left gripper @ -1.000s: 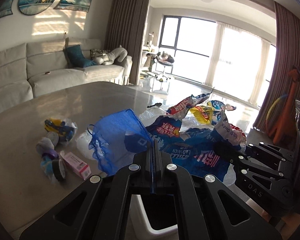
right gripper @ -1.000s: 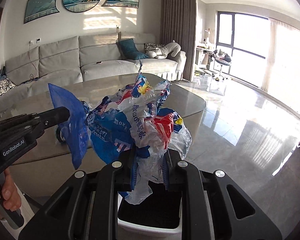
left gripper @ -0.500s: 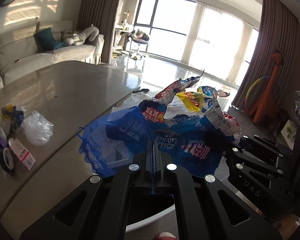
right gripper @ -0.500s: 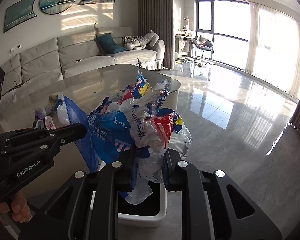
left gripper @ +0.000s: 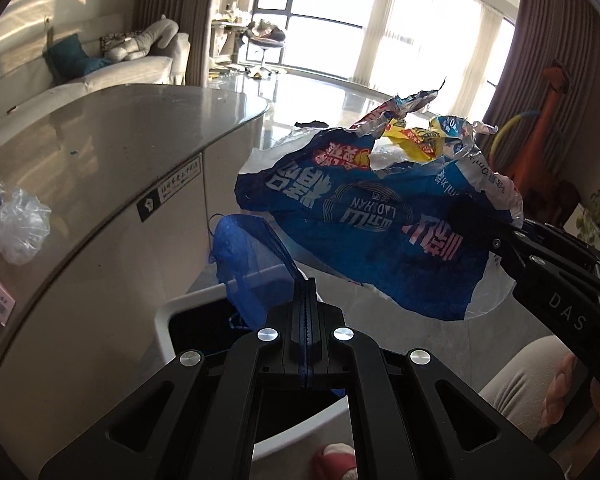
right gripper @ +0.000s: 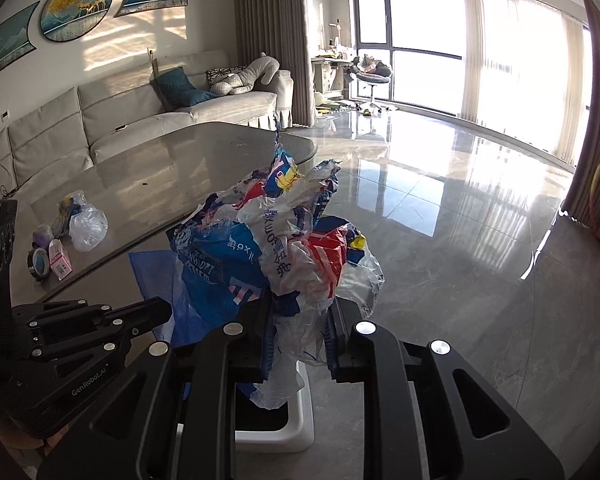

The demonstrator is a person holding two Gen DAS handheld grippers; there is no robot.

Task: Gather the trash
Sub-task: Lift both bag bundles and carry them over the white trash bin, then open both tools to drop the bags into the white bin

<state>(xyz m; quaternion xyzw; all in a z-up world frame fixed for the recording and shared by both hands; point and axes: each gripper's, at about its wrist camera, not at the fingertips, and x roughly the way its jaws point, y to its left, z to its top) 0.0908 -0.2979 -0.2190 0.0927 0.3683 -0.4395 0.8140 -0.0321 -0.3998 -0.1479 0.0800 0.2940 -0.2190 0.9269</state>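
My left gripper [left gripper: 306, 292] is shut on a blue mesh bag [left gripper: 252, 256] that hangs over the white trash bin [left gripper: 168, 316] beside the table. My right gripper [right gripper: 300, 320] is shut on a crumpled bundle of blue, red and white plastic wrappers [right gripper: 284, 240], held above the same bin [right gripper: 300, 420]. The bundle also shows in the left wrist view [left gripper: 380, 216], to the right of the mesh bag. The mesh bag shows in the right wrist view [right gripper: 152, 276], left of the bundle. The left gripper shows there too [right gripper: 168, 312].
A grey table [left gripper: 100, 140] stands at the left with a clear plastic bag [left gripper: 18, 228], a pink box [right gripper: 60, 262], a tape roll [right gripper: 38, 262] and other small items on it. A sofa [right gripper: 140, 108] stands behind. Glossy floor [right gripper: 460, 220] spreads right.
Both grippers have moved off the table edge and lowered, each with its trash. They now hang over the white bin. The table items have slid left in view.
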